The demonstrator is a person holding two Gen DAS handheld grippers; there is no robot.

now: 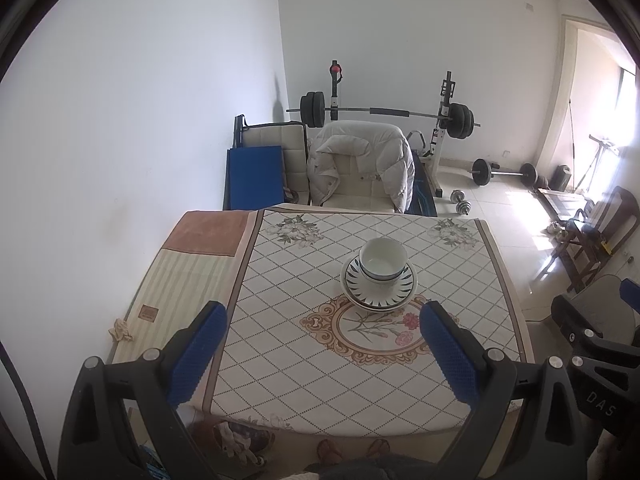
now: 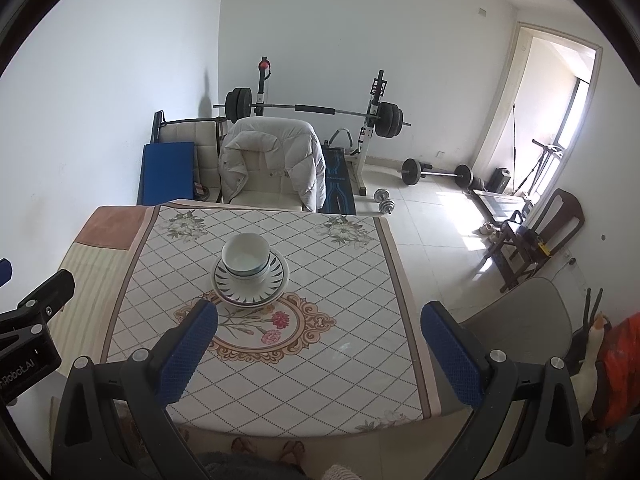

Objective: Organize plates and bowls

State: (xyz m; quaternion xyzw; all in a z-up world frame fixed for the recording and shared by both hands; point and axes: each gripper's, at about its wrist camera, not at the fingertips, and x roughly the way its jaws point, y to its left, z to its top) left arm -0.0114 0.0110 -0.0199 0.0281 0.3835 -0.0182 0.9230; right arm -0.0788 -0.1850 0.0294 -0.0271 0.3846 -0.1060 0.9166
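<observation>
White bowls (image 1: 383, 259) sit nested on stacked plates (image 1: 379, 285) just beyond the floral medallion (image 1: 380, 330) on the worktop (image 1: 320, 380); left tool (image 1: 322, 354) and right tool (image 2: 320, 354) hover near it, fingers apart, empty

Two stacked bowls (image 1: 383, 259) sit on two stacked plates (image 1: 379, 285).

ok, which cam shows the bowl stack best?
Left wrist: the bowl stack sits nearly centred between the open left gripper fingers, unobstructed. Right wrist shows the same stack equally whole but off to the left, above that gripper's left finger.
</observation>
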